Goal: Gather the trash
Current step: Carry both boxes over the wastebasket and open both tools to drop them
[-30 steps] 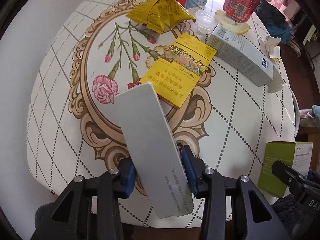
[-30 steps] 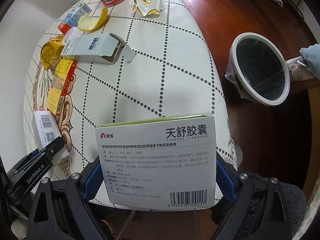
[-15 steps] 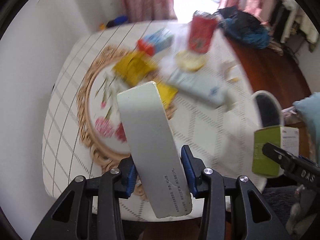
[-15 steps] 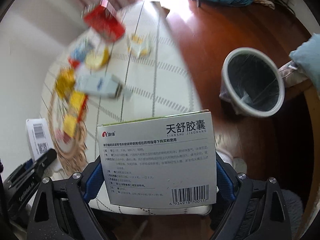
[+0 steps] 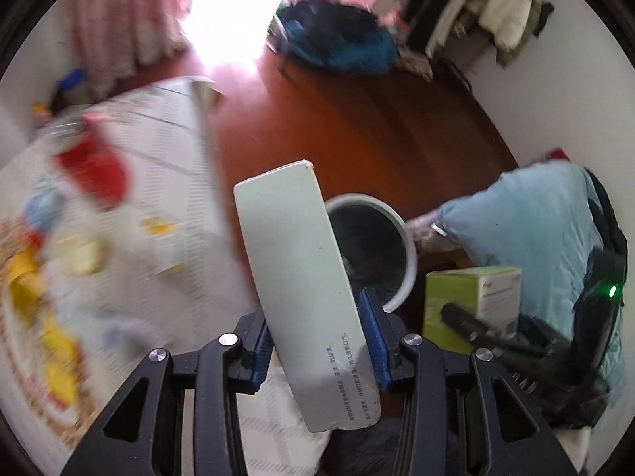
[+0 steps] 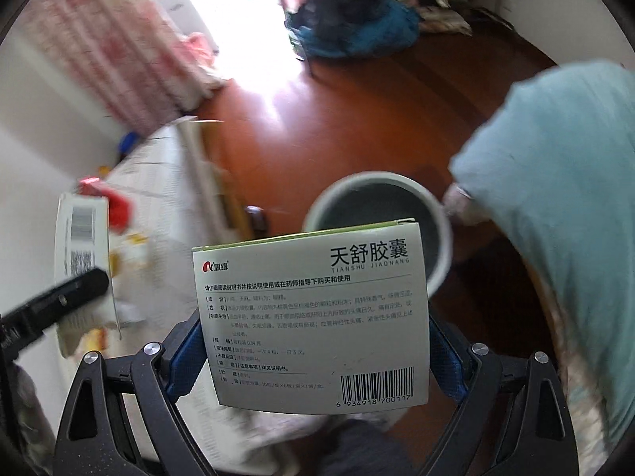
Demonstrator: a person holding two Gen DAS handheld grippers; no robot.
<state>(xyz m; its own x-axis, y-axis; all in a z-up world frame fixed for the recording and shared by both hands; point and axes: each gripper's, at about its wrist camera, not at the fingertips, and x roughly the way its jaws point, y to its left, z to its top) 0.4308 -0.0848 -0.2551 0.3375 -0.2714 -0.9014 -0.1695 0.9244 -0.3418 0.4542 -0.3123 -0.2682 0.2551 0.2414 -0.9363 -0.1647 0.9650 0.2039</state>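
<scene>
My left gripper (image 5: pixel 317 341) is shut on a long grey-white carton (image 5: pixel 297 269), held tilted above the floor beside the table. My right gripper (image 6: pixel 313 353) is shut on a green-and-white medicine box (image 6: pixel 313 317), also seen in the left wrist view (image 5: pixel 472 293). A white-rimmed waste bin (image 5: pixel 401 238) with a dark liner stands on the floor just beyond both boxes; it also shows in the right wrist view (image 6: pixel 436 214). The left carton appears at the left of the right wrist view (image 6: pixel 83 238).
The table with the patterned cloth (image 5: pixel 166 182) lies to the left, blurred, with a red can (image 5: pixel 95 174) and yellow wrappers (image 5: pixel 24 277) on it. A light blue cushion (image 5: pixel 535 218) sits right of the bin. Dark wooden floor (image 5: pixel 357 127) lies beyond.
Both grippers have swung right, away from the table top, with their boxes still held. The bin has come from the right edge to just ahead of both boxes.
</scene>
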